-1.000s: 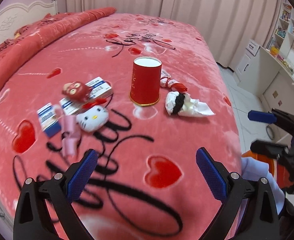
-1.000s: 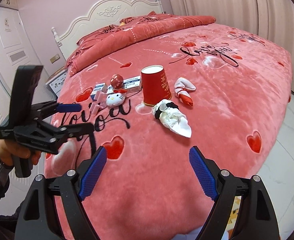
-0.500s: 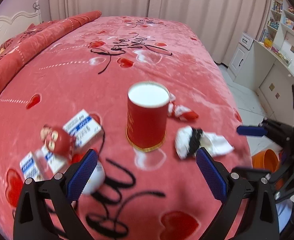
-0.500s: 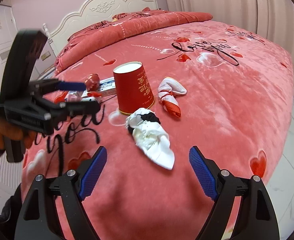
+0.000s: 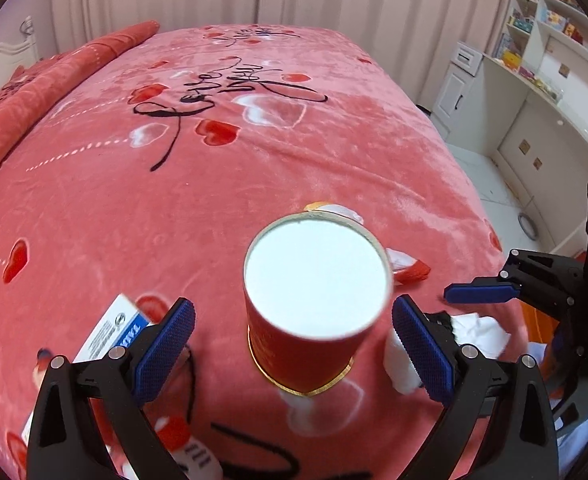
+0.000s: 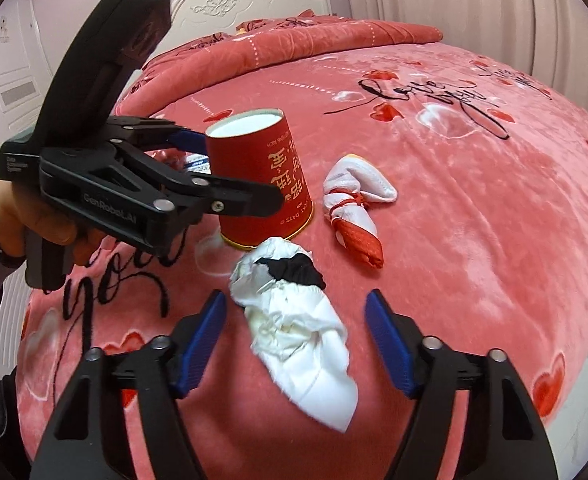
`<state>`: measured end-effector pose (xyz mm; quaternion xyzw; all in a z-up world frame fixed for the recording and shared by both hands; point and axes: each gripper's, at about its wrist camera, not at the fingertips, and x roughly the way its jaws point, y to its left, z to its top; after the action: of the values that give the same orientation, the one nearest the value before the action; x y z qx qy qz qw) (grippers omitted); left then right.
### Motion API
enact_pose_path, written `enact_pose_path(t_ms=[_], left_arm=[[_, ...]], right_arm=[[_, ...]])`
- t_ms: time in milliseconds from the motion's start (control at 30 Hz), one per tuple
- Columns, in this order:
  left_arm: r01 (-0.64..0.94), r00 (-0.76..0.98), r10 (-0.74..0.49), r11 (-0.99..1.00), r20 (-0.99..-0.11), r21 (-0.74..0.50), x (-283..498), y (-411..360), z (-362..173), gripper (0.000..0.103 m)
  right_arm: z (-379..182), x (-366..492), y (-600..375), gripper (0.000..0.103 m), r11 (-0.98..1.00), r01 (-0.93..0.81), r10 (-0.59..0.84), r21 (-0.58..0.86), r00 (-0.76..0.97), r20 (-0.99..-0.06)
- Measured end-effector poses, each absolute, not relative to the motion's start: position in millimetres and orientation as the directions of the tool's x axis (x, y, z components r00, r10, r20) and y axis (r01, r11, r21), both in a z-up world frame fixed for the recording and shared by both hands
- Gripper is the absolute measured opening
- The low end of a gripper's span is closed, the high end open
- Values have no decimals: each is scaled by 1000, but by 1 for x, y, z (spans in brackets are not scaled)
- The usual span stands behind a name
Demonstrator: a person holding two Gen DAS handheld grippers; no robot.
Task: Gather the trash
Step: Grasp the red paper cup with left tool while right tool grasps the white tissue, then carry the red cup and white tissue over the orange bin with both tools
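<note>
No trash was collected yet; every item lay on the bed (image 6: 474, 208). From the left: small boxes (image 5: 113, 330) sat beside the left claw (image 5: 294, 344), which stood open astride the upturned red cup (image 5: 314, 312), pads apart from its wall. Next, the crumpled tissue (image 6: 294, 320) with a black band lay between the pads of the right claw (image 6: 296, 340), whose jaws had just been closing yet gripped nothing. A red-and-white wrapper (image 6: 354, 208) lay farther right. Both grasps remained, then disposal; no bin could be identified. The surface was a plush red blanket with heart prints. Curtains, a white headboard and shelves bounded the room.
</note>
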<state>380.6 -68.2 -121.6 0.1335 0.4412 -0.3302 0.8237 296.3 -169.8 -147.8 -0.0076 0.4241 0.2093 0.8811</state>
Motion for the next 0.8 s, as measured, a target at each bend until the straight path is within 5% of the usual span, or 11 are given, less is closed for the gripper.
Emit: enact_pose_path(t_ms=[33,100,133,267,800], left_arm=[[669,391,-425,741,-816,-65,383,-70,-124,96],[690,369,-436,720,-821,-73,388,-72,-129,66],[698,347,-439,711,-829,-85,392,-73,-133,58],[691,326,-446,714,-833,-112,394,-68,-133,49],[675,335,-428,731,-839,-103,289,-65,-91,47]], right_arm=[[-151,299,-169,66,912,-379,356,154,549,-756],[-153,301,-167,43,899,-404,384,172,535,-752],[-153,302,-166,40,892,-413,399,182,532,-746],[-153,302,-162,37,885,-436,398,162,529,-749],[-99,215,-208,37,896,-367,426,250,552,-716]])
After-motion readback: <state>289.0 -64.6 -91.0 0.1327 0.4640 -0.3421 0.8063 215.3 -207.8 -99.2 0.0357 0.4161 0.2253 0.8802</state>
